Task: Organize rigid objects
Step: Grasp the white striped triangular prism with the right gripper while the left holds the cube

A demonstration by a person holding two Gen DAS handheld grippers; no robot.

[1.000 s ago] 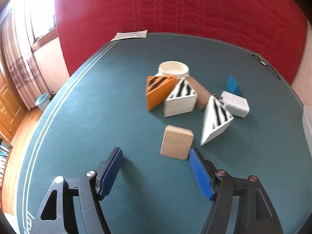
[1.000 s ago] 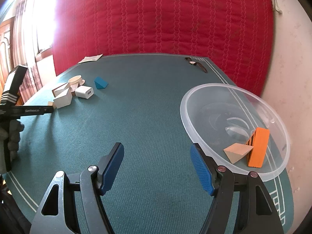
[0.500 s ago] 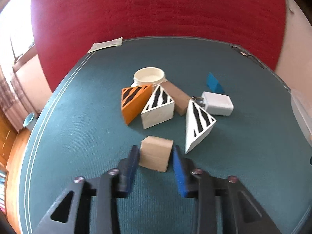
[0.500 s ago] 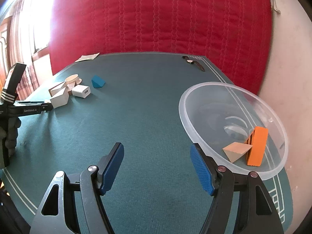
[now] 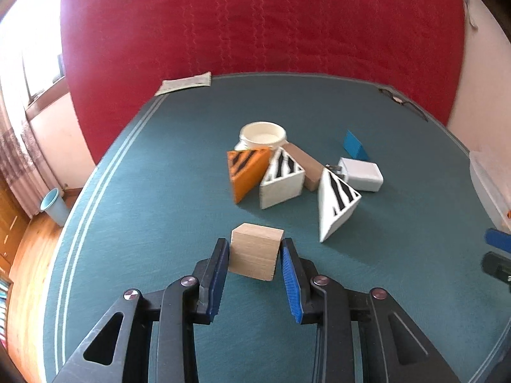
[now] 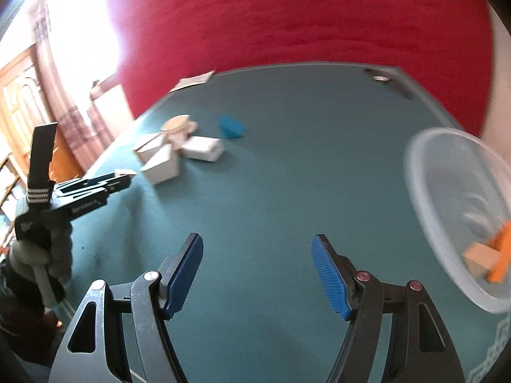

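My left gripper (image 5: 255, 250) is shut on a plain wooden block (image 5: 254, 255), held just above the green table (image 5: 159, 210). Beyond it lies a cluster: an orange striped wedge (image 5: 246, 172), a white striped wedge (image 5: 281, 180), a second white striped wedge (image 5: 335, 202), a brown block (image 5: 308, 166), a white charger (image 5: 362, 174), a cream round lid (image 5: 263, 134) and a blue wedge (image 5: 354, 145). My right gripper (image 6: 257, 257) stands open over bare table with nothing between its fingers. The clear plastic bowl (image 6: 424, 191) at the right holds a wooden wedge (image 6: 480, 255) and an orange piece (image 6: 504, 255).
A paper sheet (image 5: 185, 83) lies at the table's far left edge and a dark wristwatch (image 6: 388, 81) at the far right corner. A red quilted hanging covers the wall behind. A blue bin (image 5: 52, 206) stands on the floor at the left. A gloved hand (image 6: 41, 255) holds the left gripper.
My left gripper closed on the wooden block and lifted it slightly. My right gripper swung left, so the bowl slid to the right edge of its view; it stayed open.
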